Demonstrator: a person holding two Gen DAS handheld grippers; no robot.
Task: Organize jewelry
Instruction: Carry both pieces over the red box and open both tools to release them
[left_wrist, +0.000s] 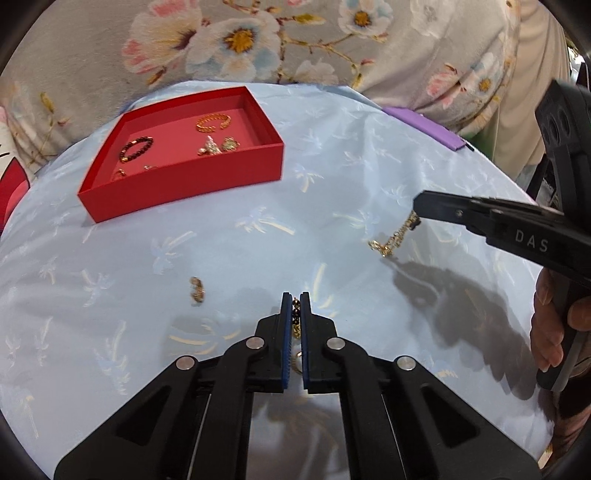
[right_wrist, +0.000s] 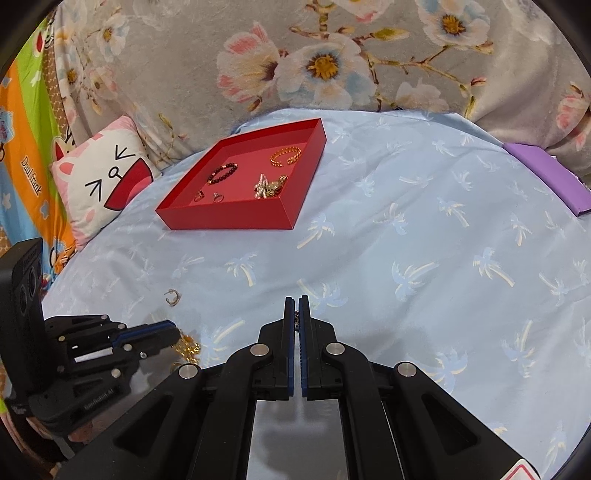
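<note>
Left hand-held gripper (left_wrist: 295, 299): clamped on a chain (left_wrist: 296, 314).
Right hand-held gripper (right_wrist: 296, 301): closed on a necklace (left_wrist: 393, 236).
Red tray (left_wrist: 184, 192): ahead, left of both; left one nearer.

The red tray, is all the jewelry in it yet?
Not yet. The red tray already holds a gold bangle, a dark bead bracelet, rings and a gold cluster. In hand: the left gripper is shut on a beaded gold piece, the right gripper on a gold chain. Left: one small ear cuff on the blue cloth.
</note>
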